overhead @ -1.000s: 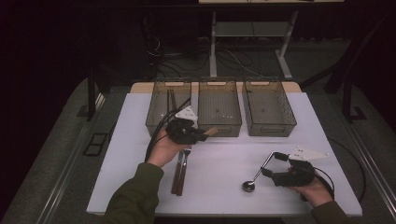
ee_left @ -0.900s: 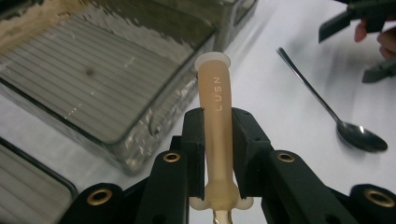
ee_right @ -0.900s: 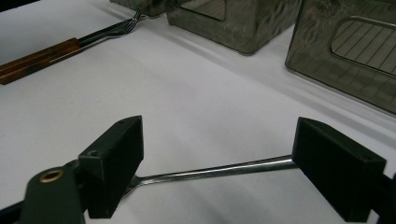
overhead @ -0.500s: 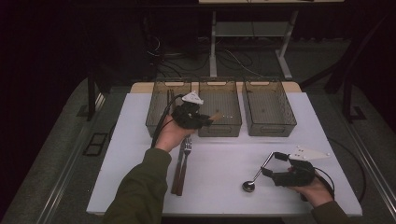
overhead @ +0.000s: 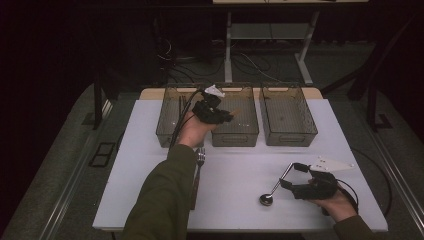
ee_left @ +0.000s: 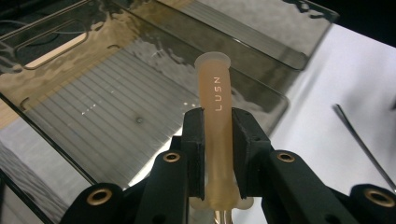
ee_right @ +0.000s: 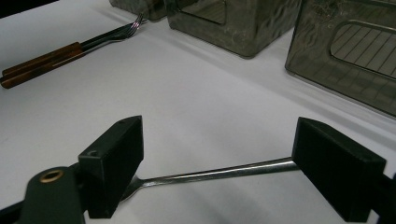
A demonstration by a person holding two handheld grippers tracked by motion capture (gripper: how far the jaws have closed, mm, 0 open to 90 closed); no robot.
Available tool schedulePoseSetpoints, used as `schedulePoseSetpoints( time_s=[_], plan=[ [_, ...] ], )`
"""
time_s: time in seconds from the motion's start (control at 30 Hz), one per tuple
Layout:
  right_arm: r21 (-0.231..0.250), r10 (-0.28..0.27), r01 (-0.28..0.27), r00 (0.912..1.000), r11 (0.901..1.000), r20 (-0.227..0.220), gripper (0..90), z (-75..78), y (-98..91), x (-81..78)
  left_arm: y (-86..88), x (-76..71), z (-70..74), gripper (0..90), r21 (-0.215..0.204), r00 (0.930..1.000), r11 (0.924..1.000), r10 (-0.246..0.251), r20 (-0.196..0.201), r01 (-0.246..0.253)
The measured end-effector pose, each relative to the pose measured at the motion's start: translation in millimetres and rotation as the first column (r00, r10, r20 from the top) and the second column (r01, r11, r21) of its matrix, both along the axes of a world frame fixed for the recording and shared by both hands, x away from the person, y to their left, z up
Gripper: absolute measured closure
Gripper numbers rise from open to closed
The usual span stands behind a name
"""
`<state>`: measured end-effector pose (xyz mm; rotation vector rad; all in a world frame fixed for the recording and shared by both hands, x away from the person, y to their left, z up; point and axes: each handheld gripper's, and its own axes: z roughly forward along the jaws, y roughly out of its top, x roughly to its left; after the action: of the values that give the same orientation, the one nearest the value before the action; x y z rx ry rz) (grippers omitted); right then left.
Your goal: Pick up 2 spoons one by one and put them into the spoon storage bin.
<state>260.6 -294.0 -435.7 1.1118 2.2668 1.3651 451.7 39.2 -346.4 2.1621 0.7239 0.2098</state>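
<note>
Left gripper (ee_left: 218,140) jaws clamped on amber handle (ee_left: 215,121), held over middle bin (ee_left: 116,116) — lower well inside walls before release, keep handle level. Right gripper (ee_right: 217,163) jaws wide apart, straddling spoon (ee_right: 210,175) lying on table (ee_right: 196,93). Left gripper view gives "LUSN" lettering; high view places bin between two others.

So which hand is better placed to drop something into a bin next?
Left. Its tongs grip the tan handle right over the middle bin; the right tongs are open around the spoon.
</note>
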Motion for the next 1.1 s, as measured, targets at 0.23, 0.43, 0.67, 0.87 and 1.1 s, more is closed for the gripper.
schedulePoseSetpoints(
  time_s=[0.23,0.43,0.67,0.87,1.1],
  plan=[
    [0.005,0.002,-0.002,1.0000,1.0000,0.006,16.5,0.9,-0.2,-0.5,-12.5,16.8,-13.3,76.2,0.012,0.9986,0.9992,0.039,-0.036,-0.039],
    [0.008,0.006,-0.006,1.0000,0.9999,0.006,16.5,1.2,0.6,-0.7,-25.5,25.1,-24.2,76.1,0.046,0.9961,0.9967,0.070,-0.053,-0.067],
    [0.011,0.010,-0.010,0.9999,0.9999,0.010,16.5,1.5,0.6,-0.6,-33.4,32.2,-32.8,76.1,0.098,0.9946,0.9923,0.082,-0.063,-0.076],
    [0.011,0.012,-0.012,0.9999,0.9999,0.011,16.5,1.5,1.0,-0.5,-40.4,32.9,-36.5,75.5,0.098,0.9927,0.9907,0.102,-0.065,-0.095],
    [0.012,0.014,-0.014,0.9999,0.9998,0.010,16.5,1.3,1.0,-0.1,-40.0,31.7,-34.4,54.9,0.087,0.9947,0.9920,0.095,-0.038,-0.092]
  ],
)
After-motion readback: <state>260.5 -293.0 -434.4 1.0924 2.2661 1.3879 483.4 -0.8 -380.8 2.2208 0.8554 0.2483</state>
